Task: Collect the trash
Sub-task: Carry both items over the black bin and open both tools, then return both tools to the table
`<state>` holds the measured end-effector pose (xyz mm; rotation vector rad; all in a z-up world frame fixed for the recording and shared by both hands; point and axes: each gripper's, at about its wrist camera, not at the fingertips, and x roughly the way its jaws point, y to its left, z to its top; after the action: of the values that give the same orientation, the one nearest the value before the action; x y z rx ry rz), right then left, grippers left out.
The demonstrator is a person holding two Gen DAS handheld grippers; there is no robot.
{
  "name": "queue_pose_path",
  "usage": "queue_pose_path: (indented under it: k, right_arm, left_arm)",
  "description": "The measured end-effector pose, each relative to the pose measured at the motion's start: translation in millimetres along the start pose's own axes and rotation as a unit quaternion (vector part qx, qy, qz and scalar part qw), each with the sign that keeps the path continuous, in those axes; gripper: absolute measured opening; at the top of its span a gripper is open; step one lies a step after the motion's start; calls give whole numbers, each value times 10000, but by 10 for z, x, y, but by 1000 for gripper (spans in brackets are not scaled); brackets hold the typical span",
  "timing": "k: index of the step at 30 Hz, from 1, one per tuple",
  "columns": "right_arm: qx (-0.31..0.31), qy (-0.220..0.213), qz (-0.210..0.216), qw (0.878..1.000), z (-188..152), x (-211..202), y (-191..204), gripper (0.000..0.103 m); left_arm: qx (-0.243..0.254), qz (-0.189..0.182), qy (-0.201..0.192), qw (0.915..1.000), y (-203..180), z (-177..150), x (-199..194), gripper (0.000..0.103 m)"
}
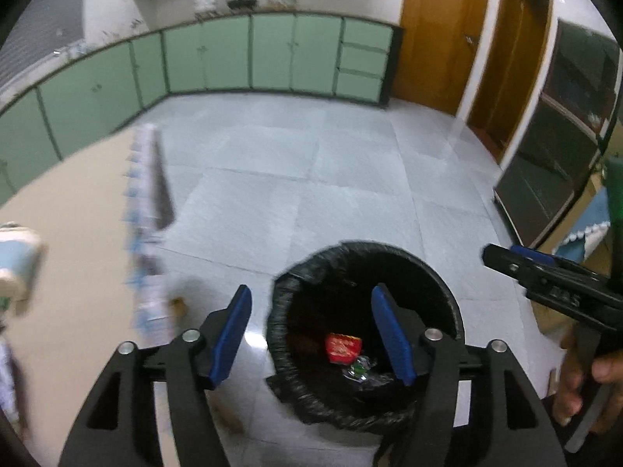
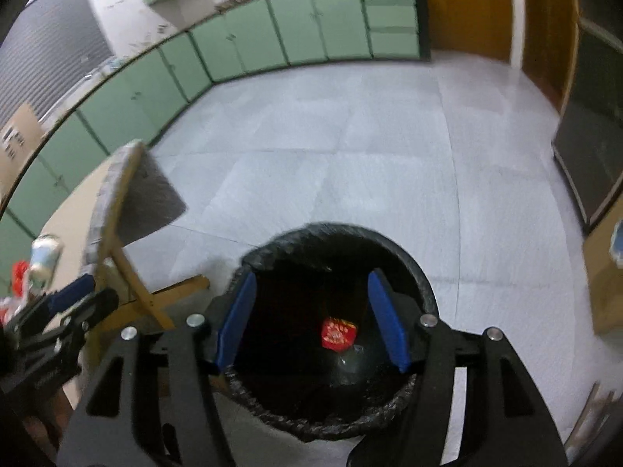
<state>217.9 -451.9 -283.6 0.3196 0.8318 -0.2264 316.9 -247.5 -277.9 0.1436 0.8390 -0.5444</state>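
Red wrapper (image 2: 338, 334) inside black-lined bin (image 2: 422, 284)

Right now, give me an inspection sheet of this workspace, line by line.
Surface: beige table at left, grey tiled floor.
Job's things: black-lined bin on the floor holding a red wrapper and a clear wrapper.
Clutter: can and red trash on the table.
Grippers: left claw and right claw both open, empty, over the bin.
Cables: nothing seen.
Surroundings: green cabinets, wooden doors.

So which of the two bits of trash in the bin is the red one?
The flat red packet, lying farther up in the black-lined bin; the crumpled clear wrapper sits just below it.
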Motion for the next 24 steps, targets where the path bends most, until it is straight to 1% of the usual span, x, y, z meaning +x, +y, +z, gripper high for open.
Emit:
queue_pose_path:
  k: [1, 3, 4, 7, 10, 12, 14, 15, 17, 19, 22, 24]
  right_arm:
    - [-113, -109, 81, 9998, -16, -149, 122, 63]
    - [-361, -295, 273, 9985, -52, -428, 412, 69]
    - [-528, -389, 352, 9972, -85, -563, 567, 69]
    - [-943, -574, 655, 9917, -171, -835, 1003, 73]
    - [-1315, -638, 1041, 9838, -284, -1010, 1464, 74]
    - [-1574, -732, 1292, 9763, -379, -1097, 1763, 78]
    - [-1802, -719, 1449, 9702, -458, -1159, 2063, 79]
    - [-1884, -707, 1525, 9676, -499, -1165, 2180, 79]
    - [-1960, -669, 1700, 9634, -556, -1180, 2382, 79]
    - [-2065, -592, 1811, 9597, -606, -1181, 2602, 79]
    - [-2251, -504, 1911, 9541, -676, -1159, 2893, 79]
    - [-2361, -463, 1935, 9511, -712, -1117, 3064, 79]
  left_arm:
    - [-72, 52, -115, 9999, 77, -11, -148, 72]
    - [-192, 253, -383, 9988, 253, -49, -497, 75]
    - [-260, 393, -539, 9974, 368, -89, -715, 76]
    - [-440, 777, -862, 9923, 675, -248, -1205, 80]
    - [-737, 1229, -1100, 9835, 1040, -521, -1692, 85]
    - [-904, 1583, -1212, 9758, 1282, -744, -1974, 85]
    - [-1043, 1896, -1261, 9681, 1472, -936, -2169, 87]
    - [-1147, 2087, -1303, 9625, 1603, -1066, -2312, 87]
    - [-1308, 2441, -1374, 9510, 1826, -1311, -2481, 88]
    - [-1462, 2680, -1309, 9432, 2026, -1501, -2511, 89]
    - [-1676, 2836, -1177, 9368, 2292, -1693, -2465, 88]
    - [-1784, 2851, -1100, 9353, 2410, -1751, -2378, 87]
